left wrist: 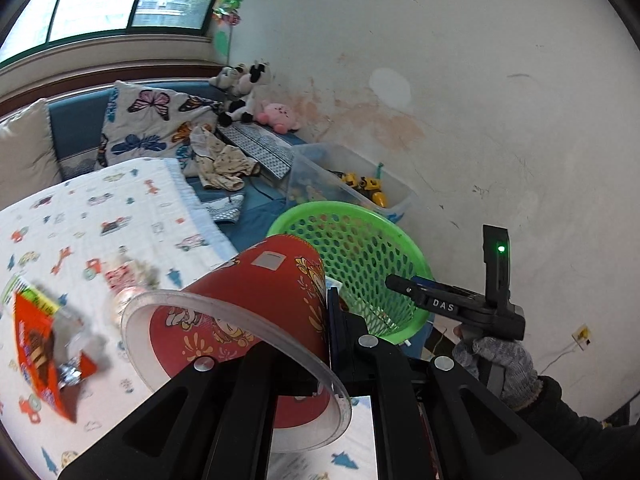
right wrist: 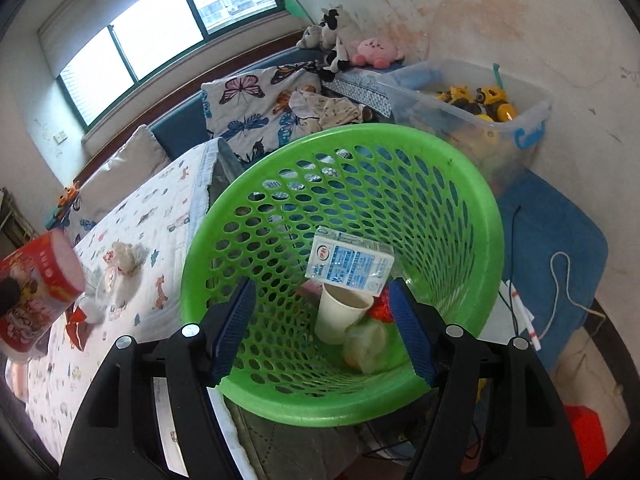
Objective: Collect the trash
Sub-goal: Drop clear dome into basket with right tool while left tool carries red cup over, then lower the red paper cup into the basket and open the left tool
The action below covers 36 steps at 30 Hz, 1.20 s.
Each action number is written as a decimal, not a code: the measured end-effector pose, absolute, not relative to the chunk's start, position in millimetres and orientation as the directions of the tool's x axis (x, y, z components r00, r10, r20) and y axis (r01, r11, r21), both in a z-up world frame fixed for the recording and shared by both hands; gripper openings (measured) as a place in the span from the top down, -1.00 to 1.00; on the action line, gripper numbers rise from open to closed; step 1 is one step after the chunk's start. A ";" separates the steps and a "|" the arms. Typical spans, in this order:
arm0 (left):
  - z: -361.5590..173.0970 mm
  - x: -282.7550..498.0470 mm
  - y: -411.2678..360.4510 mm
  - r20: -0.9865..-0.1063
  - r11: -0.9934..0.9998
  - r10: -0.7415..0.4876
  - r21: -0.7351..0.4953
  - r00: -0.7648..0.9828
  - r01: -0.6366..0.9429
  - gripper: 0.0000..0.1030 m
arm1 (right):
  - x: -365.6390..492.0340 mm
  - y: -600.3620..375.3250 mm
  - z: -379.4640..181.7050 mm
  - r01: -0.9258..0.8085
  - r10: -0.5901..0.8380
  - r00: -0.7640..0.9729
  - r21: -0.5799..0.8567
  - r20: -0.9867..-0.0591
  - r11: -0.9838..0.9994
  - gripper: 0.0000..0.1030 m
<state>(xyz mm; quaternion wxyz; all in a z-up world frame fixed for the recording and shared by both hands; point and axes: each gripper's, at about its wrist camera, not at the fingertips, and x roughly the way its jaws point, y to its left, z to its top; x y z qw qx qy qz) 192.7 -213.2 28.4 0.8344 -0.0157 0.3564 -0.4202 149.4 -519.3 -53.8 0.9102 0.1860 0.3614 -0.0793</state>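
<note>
the left gripper (left wrist: 320, 344) clamps the rim of a red paper tub (left wrist: 256, 312) tipped over the bed (left wrist: 120, 208). the right gripper (right wrist: 322, 328) is spread wide at the green basket (right wrist: 486, 216), which holds a milk carton (right wrist: 350, 260).

I see soft daylight from the blown-out window (right wrist: 160, 36), no hard shadows. Heavy fisheye bending, dark corners. Snack wrapper (left wrist: 44, 344) on bed motion-blurred in left view; right view sharp.

Orange wrapper (left wrist: 40, 356) and crumpled bag (left wrist: 128, 280) blurred.
</note>
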 end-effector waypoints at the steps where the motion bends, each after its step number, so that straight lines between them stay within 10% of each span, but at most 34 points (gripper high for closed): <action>1: 27.9 193.9 -217.3 -0.584 0.642 -0.714 -0.327 0.386 0.693 0.91 | 146.1 -518.9 -51.6 0.275 -0.009 0.732 0.282 -0.682 0.919 -0.35; 28: -26.9 214.9 -390.1 -0.763 0.526 -0.635 -0.313 0.120 0.791 0.91 | 75.2 -551.8 -22.9 0.312 -0.050 0.803 0.347 -0.594 0.885 -0.43; 36: -42.5 218.5 -399.6 -0.794 0.530 -0.605 -0.336 0.069 0.779 0.63 | 71.6 -551.7 -24.7 0.312 -0.046 0.806 0.357 -0.590 0.881 -0.43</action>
